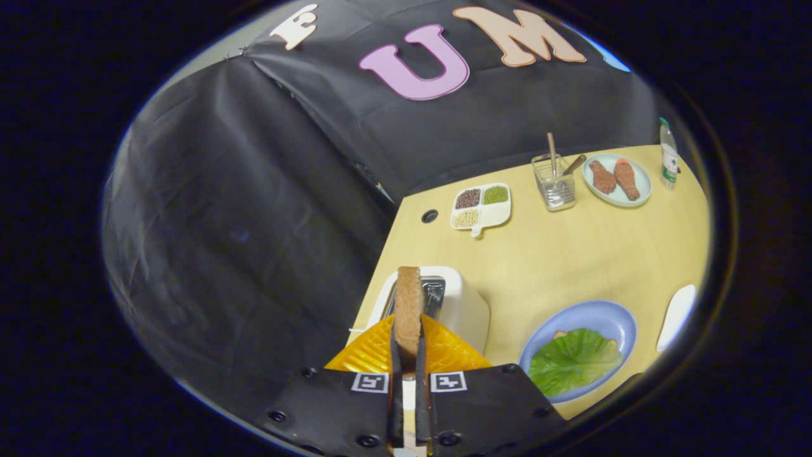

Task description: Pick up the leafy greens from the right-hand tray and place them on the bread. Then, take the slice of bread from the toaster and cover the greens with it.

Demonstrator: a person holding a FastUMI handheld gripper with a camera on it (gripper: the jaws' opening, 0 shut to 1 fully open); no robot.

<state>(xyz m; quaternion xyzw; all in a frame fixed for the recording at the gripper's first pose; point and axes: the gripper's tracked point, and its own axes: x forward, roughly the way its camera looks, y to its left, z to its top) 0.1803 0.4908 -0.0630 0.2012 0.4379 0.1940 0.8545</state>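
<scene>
Gripper [408, 355] clamped on coarse brown bread slice [408, 309] (above boxy white toaster [466, 311]).

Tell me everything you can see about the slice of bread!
The slice of bread is brown and grainy, seen edge-on with a darker crust. It stands upright between the gripper fingers, which press on both its sides. It sits just above the white toaster, over its slot; whether its bottom has cleared the slot is hidden. The blue plate with greens lies apart, beside the toaster.

Bare tabletop [558, 260] lies between toaster [466, 304] and blue plate [609, 314].
</scene>
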